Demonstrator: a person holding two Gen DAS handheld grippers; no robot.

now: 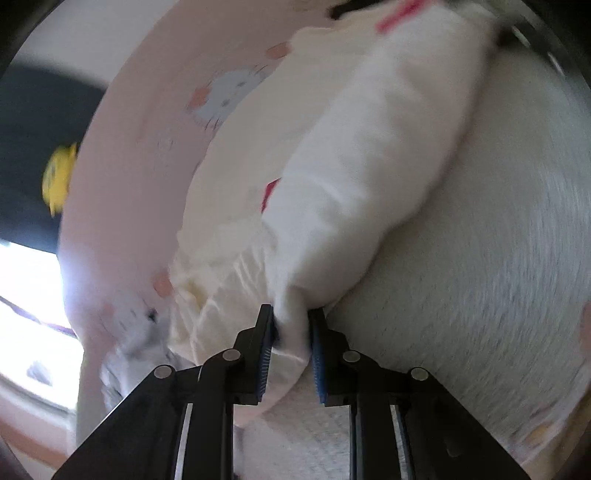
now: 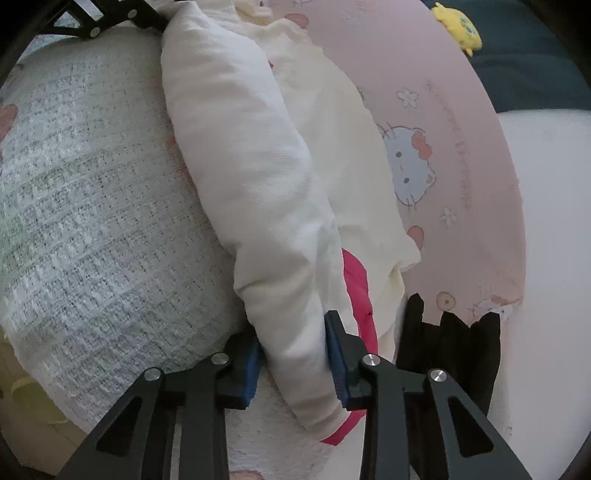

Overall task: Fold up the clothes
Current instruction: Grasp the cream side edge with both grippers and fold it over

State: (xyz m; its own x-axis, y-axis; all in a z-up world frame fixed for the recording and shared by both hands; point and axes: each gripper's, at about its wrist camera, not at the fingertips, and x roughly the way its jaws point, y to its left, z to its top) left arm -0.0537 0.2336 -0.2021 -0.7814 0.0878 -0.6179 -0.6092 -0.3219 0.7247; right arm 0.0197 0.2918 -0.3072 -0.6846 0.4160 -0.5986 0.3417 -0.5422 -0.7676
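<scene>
Broadly, a pink printed bedsheet (image 2: 461,155) was seen beneath everything, with a grey-white knitted blanket (image 2: 92,221) spread over part of it. Across both, a cream-white garment (image 2: 266,177) was held stretched in a long roll or fold, its long axis running from one gripper to the other, so that each wrist camera looked along it toward the opposite end. A red trim (image 2: 360,299) was visible along its edge at the right-hand end. The left gripper (image 1: 291,343) was closed narrowly on a bunched corner of the cloth; the right gripper (image 2: 295,354) was closed on the thicker far end, its jaws set somewhat wider by the bulk between them. The fabric was judged light, soft and limp, likely to sag and slip unless pinched through all its layers at the corners. A dark cloth (image 2: 450,343) lay just beside the right gripper, and a small yellow plush toy (image 2: 460,26) sat well apart.
</scene>
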